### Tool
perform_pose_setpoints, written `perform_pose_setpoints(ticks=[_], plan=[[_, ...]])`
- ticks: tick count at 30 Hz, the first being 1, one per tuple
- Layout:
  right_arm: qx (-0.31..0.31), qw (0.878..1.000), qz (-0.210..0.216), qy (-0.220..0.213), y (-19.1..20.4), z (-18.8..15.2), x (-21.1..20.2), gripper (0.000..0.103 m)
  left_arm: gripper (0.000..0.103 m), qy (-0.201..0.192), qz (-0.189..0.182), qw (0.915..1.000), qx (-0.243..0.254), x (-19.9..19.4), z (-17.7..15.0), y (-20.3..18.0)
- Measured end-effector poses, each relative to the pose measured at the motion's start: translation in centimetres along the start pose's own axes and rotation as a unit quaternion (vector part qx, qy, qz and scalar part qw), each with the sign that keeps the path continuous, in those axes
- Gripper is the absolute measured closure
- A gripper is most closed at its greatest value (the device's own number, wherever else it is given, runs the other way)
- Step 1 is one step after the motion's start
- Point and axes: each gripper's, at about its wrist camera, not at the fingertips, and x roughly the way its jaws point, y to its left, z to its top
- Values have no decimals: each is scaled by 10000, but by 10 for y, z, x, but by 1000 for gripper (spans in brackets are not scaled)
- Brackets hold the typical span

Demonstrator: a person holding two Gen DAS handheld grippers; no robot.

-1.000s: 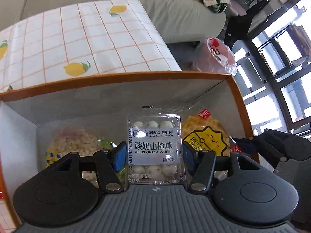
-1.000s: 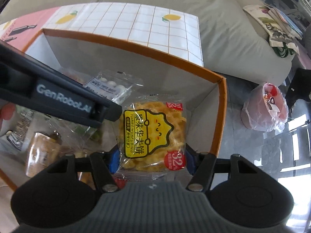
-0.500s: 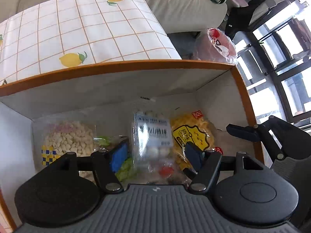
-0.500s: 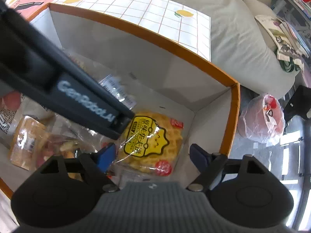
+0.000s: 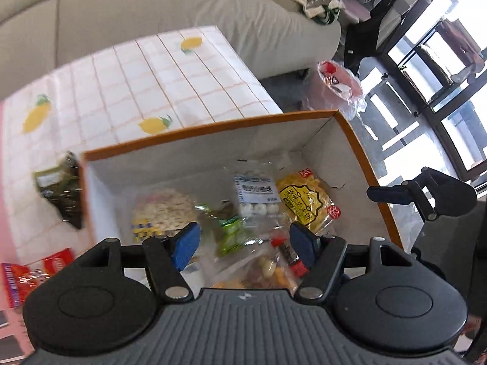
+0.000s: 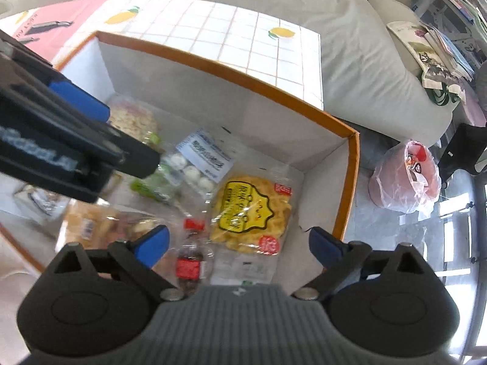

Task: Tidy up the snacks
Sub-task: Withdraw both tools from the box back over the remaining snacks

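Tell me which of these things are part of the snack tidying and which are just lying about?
Part of the job:
orange-rimmed box
yellow waffle pack
yogurt hawthorn ball pack
green snack packet on the table
red packet

Just lying about:
pink bagged bin
sofa
magazines

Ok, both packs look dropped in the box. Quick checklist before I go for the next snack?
1. Left gripper open, empty: ok.
2. Right gripper open, empty: ok.
3. Hawthorn pack lying in the box: ok.
4. Yellow pack in the box, beside the hawthorn pack: ok.
5. Snacks left outside: green pack and red pack on the table: not ok.
6. Grippers apart from each other: cannot tell.
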Motion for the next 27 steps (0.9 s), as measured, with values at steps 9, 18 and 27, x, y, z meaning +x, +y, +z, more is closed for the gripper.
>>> perform_pose_setpoints(ticks=[9, 18, 27], plan=[[980, 9907, 529, -783, 20, -13, -59, 3, 24, -775, 230, 9966, 166, -82, -46, 13], [1707, 9681, 773, -1662, 84, -28, -100, 3, 24, -1381, 718, 9878, 23, -141, -107, 42], [2240, 9494, 702, -2089, 163, -46, -106, 3, 24, -1782, 1149, 9762, -464, -166, -170, 85]])
